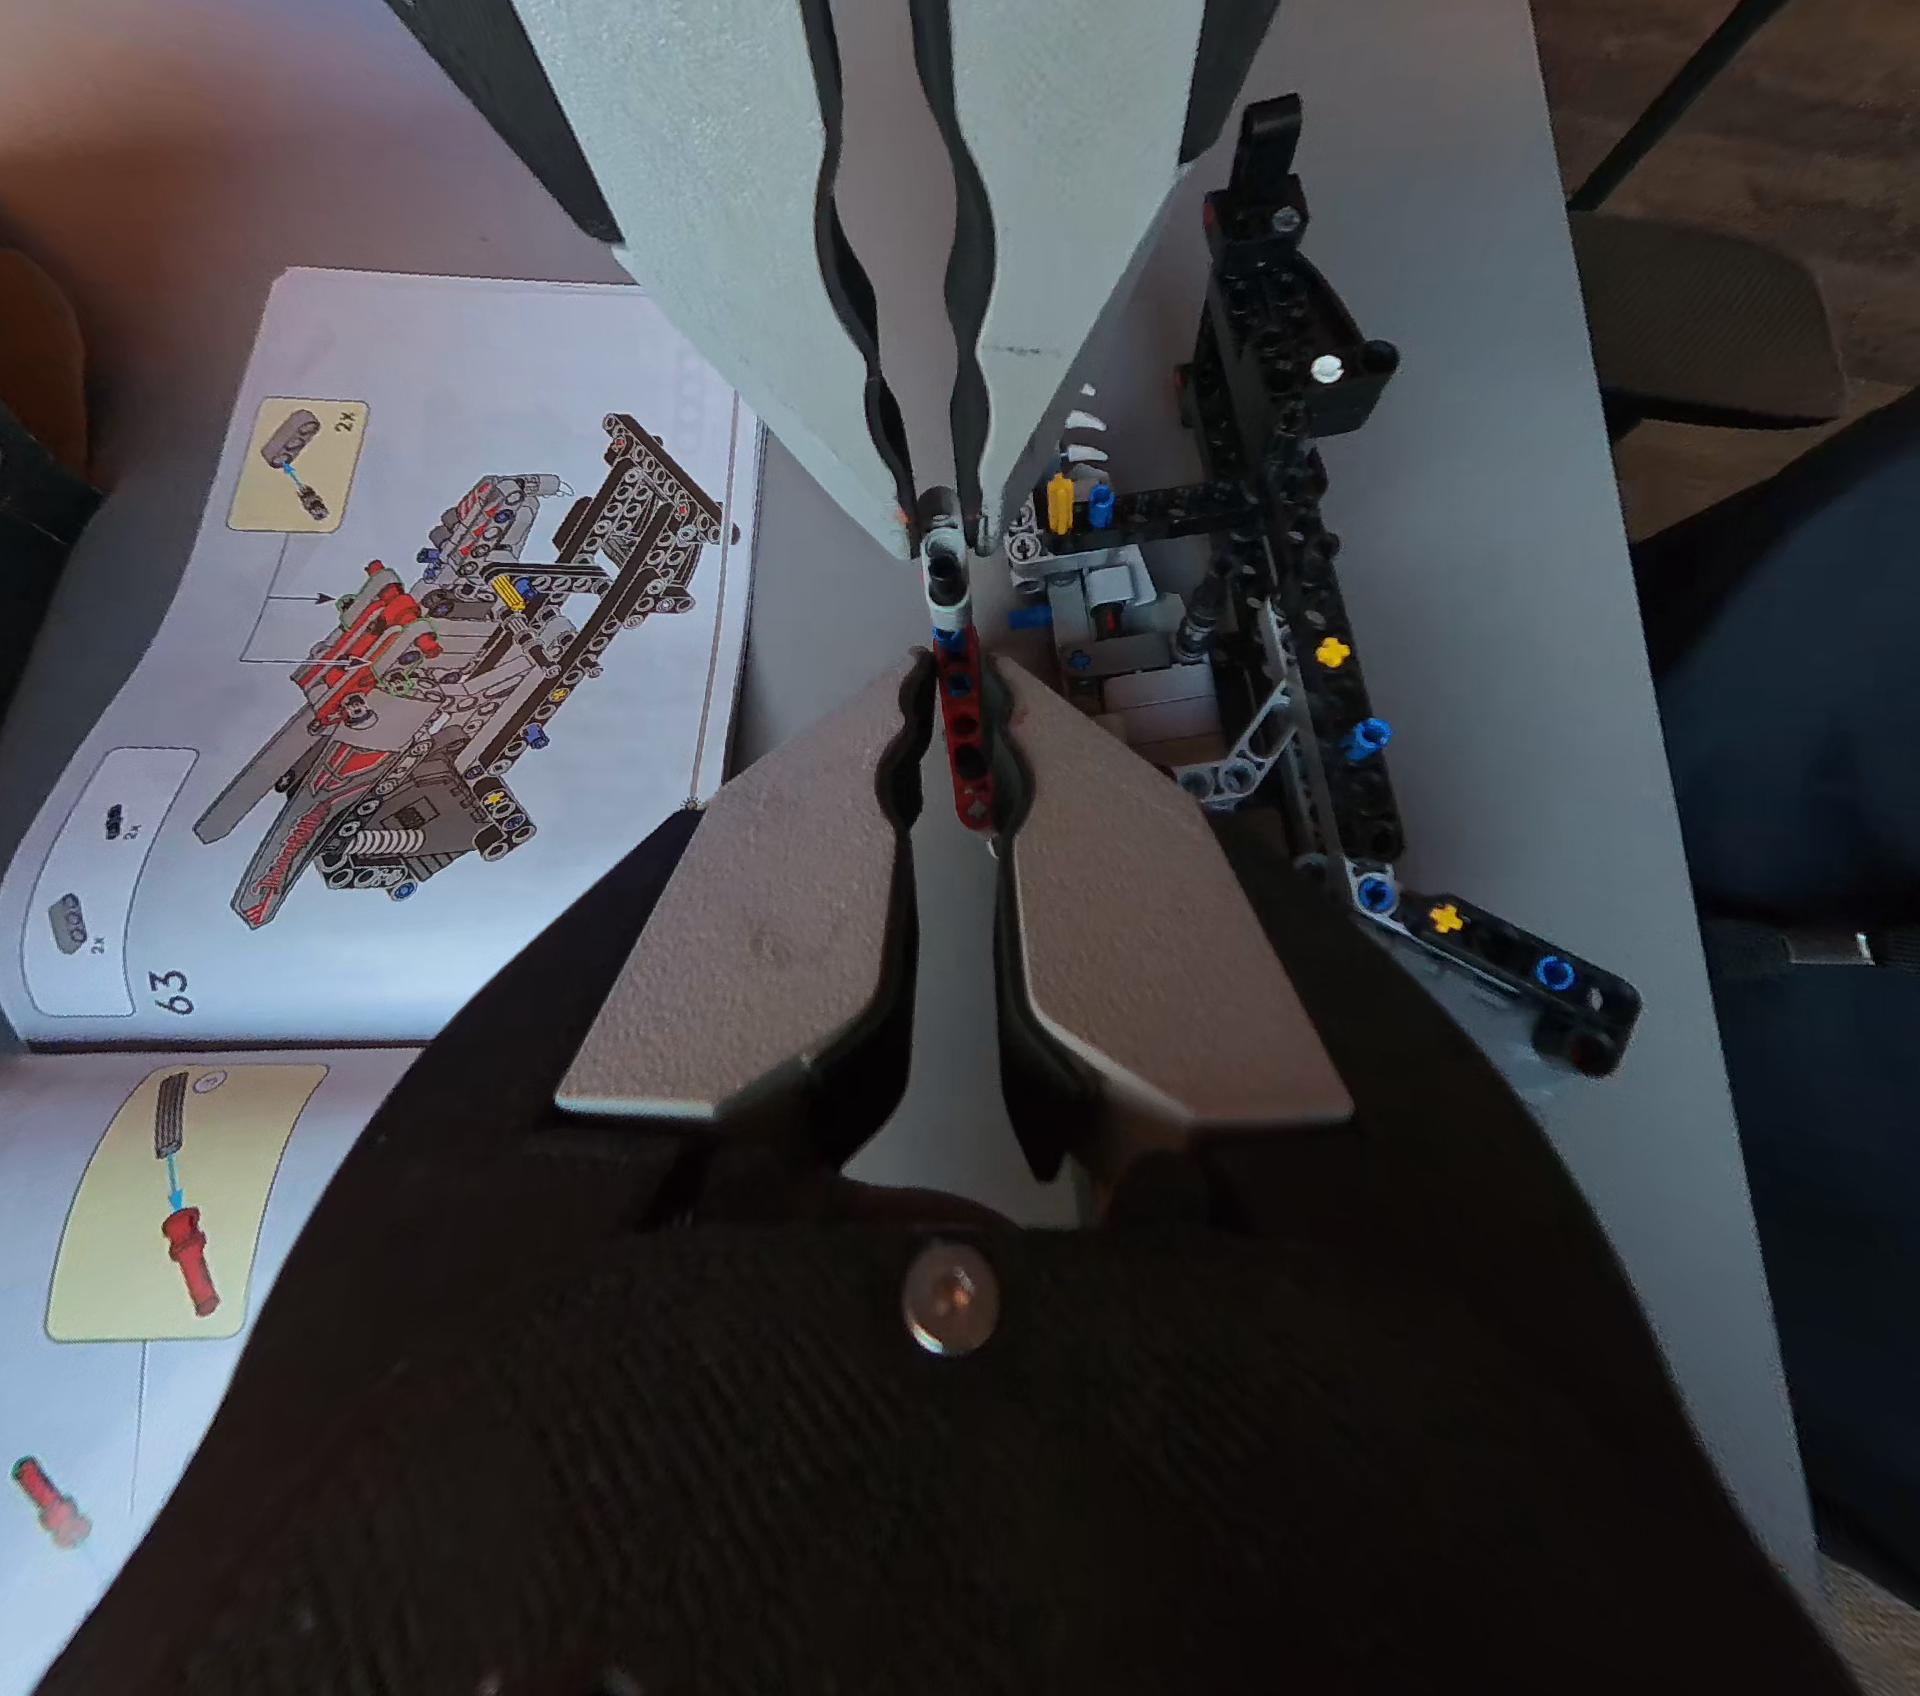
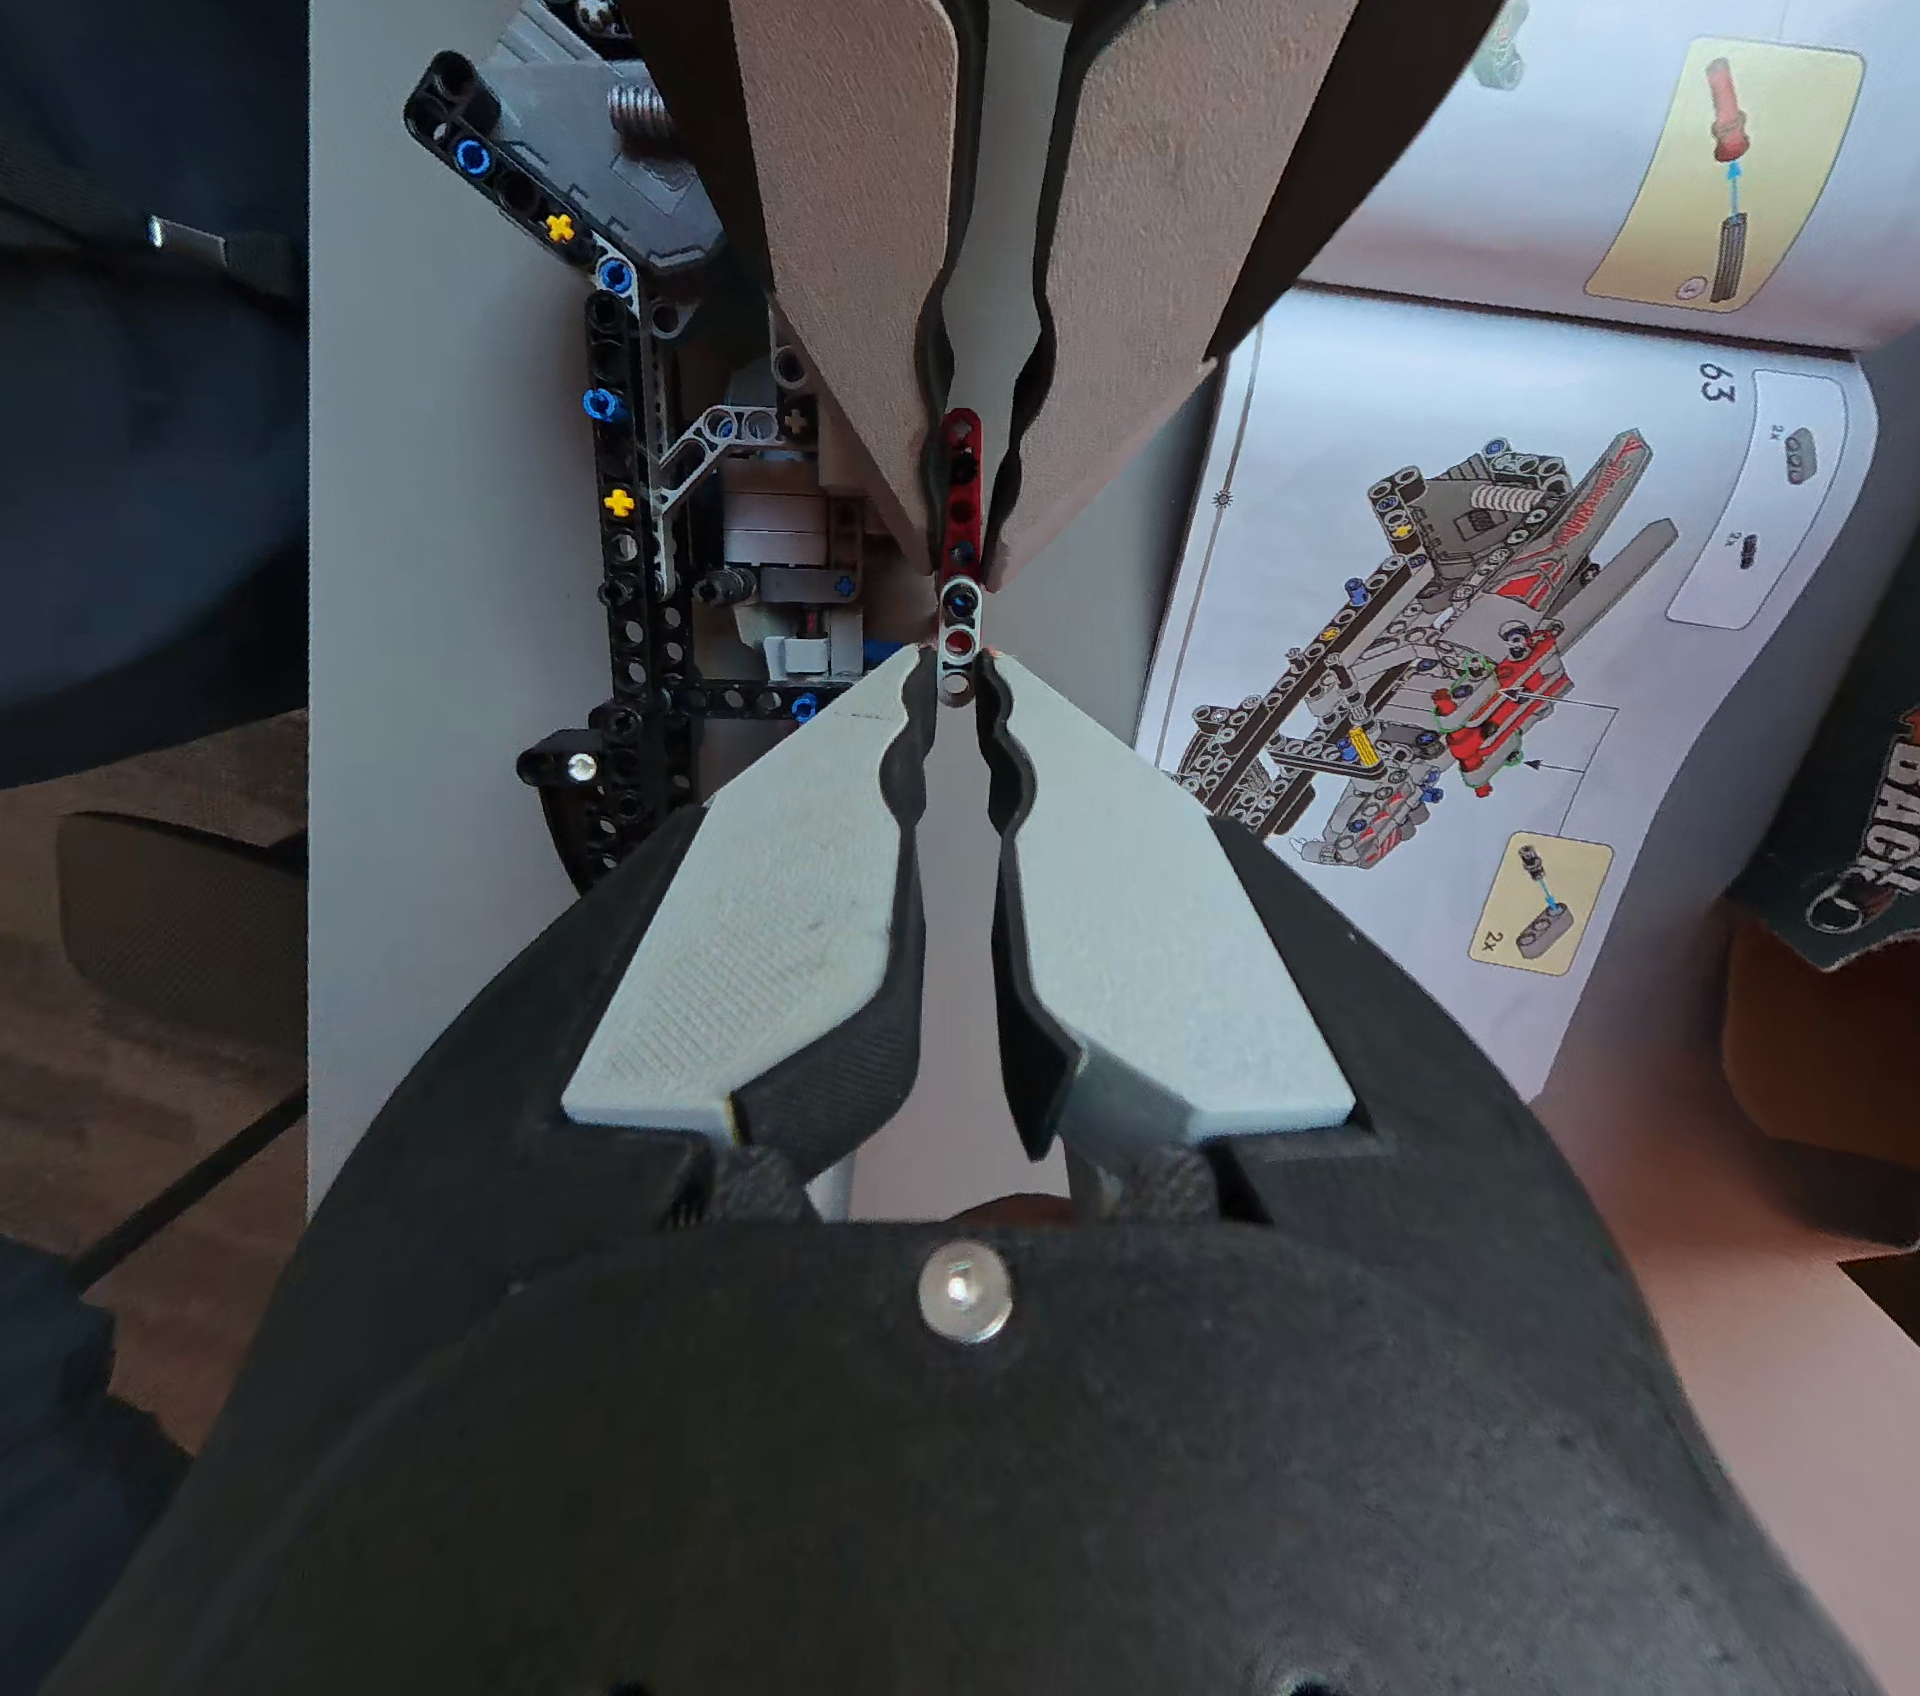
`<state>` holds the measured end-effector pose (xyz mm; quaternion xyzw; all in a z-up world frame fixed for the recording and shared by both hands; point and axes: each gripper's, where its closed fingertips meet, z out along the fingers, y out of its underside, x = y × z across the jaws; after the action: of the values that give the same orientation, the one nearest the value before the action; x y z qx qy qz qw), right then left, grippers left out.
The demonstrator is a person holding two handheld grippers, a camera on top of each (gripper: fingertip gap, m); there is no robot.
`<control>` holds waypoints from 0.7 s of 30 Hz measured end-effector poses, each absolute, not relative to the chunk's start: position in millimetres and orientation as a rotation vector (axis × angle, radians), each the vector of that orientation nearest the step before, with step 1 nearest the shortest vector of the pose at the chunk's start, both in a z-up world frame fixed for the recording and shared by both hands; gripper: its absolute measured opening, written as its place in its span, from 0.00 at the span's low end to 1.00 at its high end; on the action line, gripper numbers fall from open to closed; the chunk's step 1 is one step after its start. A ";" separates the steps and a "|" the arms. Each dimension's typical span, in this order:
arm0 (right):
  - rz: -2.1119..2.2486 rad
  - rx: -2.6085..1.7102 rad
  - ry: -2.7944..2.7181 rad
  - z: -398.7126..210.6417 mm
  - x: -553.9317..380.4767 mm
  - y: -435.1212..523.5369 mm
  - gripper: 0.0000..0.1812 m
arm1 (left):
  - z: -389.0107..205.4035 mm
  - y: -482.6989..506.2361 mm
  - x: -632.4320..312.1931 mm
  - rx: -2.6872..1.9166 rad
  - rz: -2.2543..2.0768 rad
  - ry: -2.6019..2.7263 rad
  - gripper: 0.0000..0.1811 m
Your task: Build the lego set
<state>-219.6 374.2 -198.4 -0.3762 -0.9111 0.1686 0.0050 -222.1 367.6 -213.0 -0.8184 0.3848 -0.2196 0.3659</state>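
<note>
My left gripper [image 1: 956, 672] has tan fingers and is shut on a thin red beam [image 1: 962, 737], held above the table. My right gripper [image 2: 957, 667] has light grey fingers and is shut on a short light grey beam [image 2: 958, 633]. The two grippers face each other tip to tip. The grey beam [image 1: 945, 578] meets the red beam's end [image 2: 961, 493] at a blue pin [image 1: 943, 636]. The partly built model, a black frame [image 1: 1294, 566] with grey parts and blue and yellow pins, lies on the grey table beside the grippers. It also shows in the right wrist view [image 2: 634, 566].
The open instruction booklet [image 1: 416, 659] lies on the other side of the grippers [image 2: 1507, 659]. A dark printed box [image 2: 1870, 815] stands past the booklet. The table edge [image 1: 1621, 503] runs just beyond the model, with a chair [image 1: 1694, 316] and a person's dark clothing [image 1: 1797, 711] behind it.
</note>
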 end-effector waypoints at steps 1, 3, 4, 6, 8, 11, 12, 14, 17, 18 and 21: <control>0.534 -1.179 -2.848 -198.4 -219.7 373.9 0.03 | -212.1 367.1 -222.0 -2.095 -0.551 0.999 0.04; 0.541 -1.181 -2.845 -198.3 -219.5 373.8 0.03 | -210.3 366.0 -222.4 -2.091 -0.542 1.004 0.06; 0.539 -1.181 -2.847 -198.3 -219.5 373.6 0.03 | -209.4 366.5 -223.8 -2.097 -0.540 0.994 0.07; 0.536 -1.180 -2.854 -198.1 -219.6 372.8 0.03 | -205.6 366.9 -224.8 -2.094 -0.559 0.966 0.11; 0.524 -1.176 -2.862 -198.1 -220.2 372.0 0.03 | -199.2 367.7 -223.2 -2.071 -0.583 0.937 0.10; 0.514 -1.176 -2.865 -198.1 -221.7 371.4 0.03 | -194.2 369.4 -220.6 -2.050 -0.576 0.920 0.06; 0.514 -1.182 -2.865 -198.2 -221.7 371.6 0.03 | -193.8 370.4 -220.8 -2.045 -0.564 0.917 0.04; 0.519 -1.191 -2.851 -197.8 -222.6 373.0 0.03 | -194.2 372.7 -222.4 -2.044 -0.547 0.904 0.03; 0.546 -1.184 -2.825 -194.2 -223.8 374.3 0.03 | -191.7 374.3 -223.0 -2.036 -0.566 0.880 0.02; 0.561 -1.179 -2.815 -191.9 -223.9 374.5 0.03 | -190.0 374.7 -223.6 -2.030 -0.570 0.873 0.02; 0.646 -1.189 -2.754 -184.6 -223.7 374.8 0.03 | -185.8 373.2 -224.3 -2.015 -0.607 0.858 0.02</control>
<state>-223.7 374.8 -184.6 -0.3872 -0.8969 0.2105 0.0365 -224.3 373.2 -185.8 -0.8042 0.3425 -0.2423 0.4210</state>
